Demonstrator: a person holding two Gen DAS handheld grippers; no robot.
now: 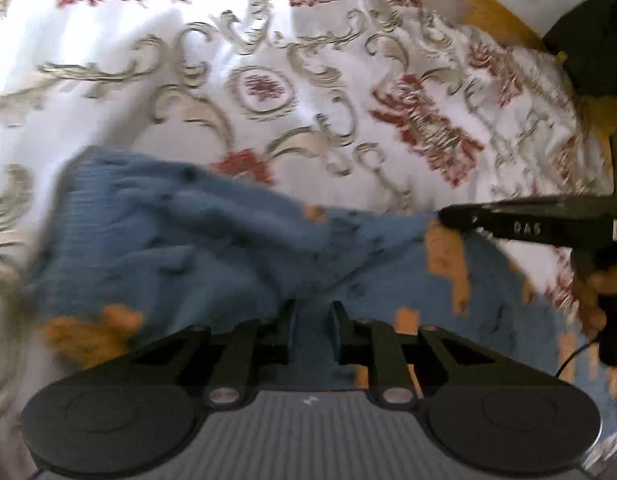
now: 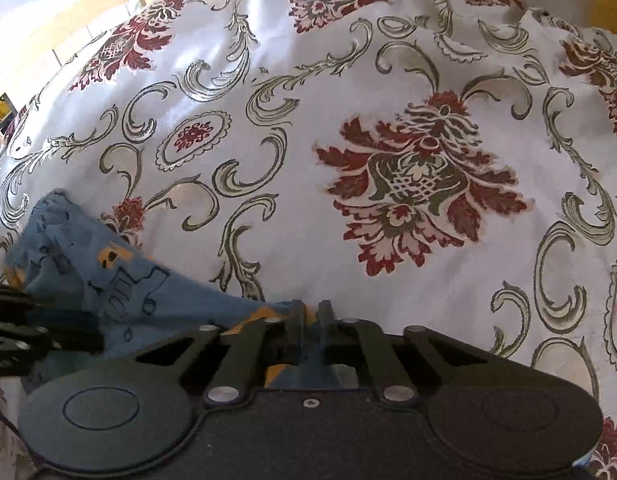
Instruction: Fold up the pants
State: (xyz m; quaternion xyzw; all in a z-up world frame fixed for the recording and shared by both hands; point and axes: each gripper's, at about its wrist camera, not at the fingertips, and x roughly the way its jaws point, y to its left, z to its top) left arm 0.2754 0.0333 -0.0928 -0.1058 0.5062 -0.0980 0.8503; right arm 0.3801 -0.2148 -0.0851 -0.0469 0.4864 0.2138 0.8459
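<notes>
Both grippers are clamped on cloth. From its own camera the left gripper (image 1: 312, 312) has its jaws drawn close with blue fabric pinched between them, and the right gripper (image 2: 310, 312) likewise has its jaws nearly together on a bunched tip of the same garment.

That garment is the pants (image 1: 196, 232), and they hang and drape between the two tools over the bedspread (image 2: 308, 80), a white cover with red flowers and grey-green scrolls that carries everything. In the left wrist view the right gripper reaches in from the right edge of the frame and bites the cloth near its upper border, so the held edge runs roughly crosswise between the two grips. The bulk of the pants spreads away to the left gripper's left and forward, toward the middle of the bedspread; seen from the right wrist, the cloth lies to the left of the right gripper, with bare bedspread ahead and to the right. The left gripper looks nearer to the mass of fabric.

The pants are soft blue, printed with small dark line drawings and orange patches, rumpled and creased. Blur in the left view hides finer detail. A wooden frame (image 2: 68, 20) shows past the far edge of the bedspread.
</notes>
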